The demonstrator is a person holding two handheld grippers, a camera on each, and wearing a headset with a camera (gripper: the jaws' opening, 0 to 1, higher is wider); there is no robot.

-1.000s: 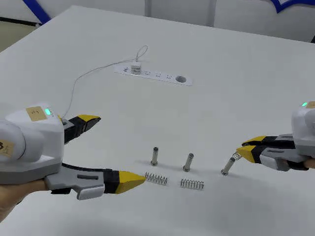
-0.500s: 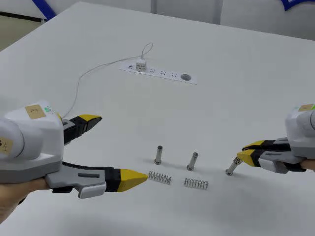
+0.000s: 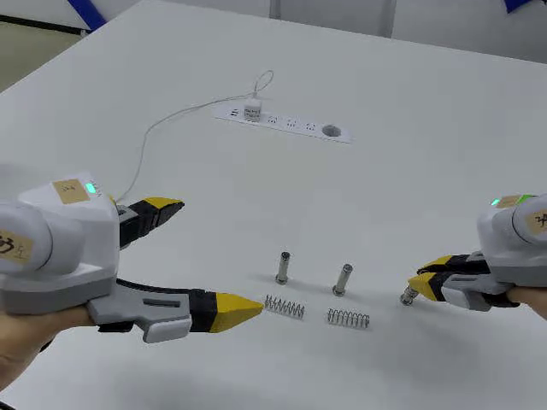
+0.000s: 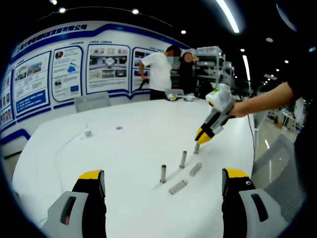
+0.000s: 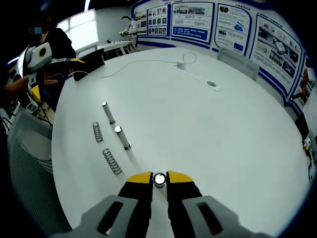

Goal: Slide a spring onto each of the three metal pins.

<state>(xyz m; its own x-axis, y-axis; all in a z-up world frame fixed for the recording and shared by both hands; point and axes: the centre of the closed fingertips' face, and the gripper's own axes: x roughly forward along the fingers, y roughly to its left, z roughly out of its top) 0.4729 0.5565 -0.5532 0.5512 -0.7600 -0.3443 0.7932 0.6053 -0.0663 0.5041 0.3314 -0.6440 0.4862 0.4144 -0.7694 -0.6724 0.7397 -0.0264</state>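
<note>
Yellow fingertips (image 5: pixel 138 181) of the right gripper (image 3: pixel 425 286) are pinched on one small silver metal pin (image 5: pixel 159 179), down on the white table (image 3: pixel 385 188). The left gripper (image 3: pixel 215 254) is held spread wide, with nothing in it. Two more silver pins (image 3: pixel 283 266) are stood upright between the grippers. Two thin wire springs (image 3: pixel 285 307) are laid flat beside them, one just by a left fingertip (image 3: pixel 241 306).
</note>
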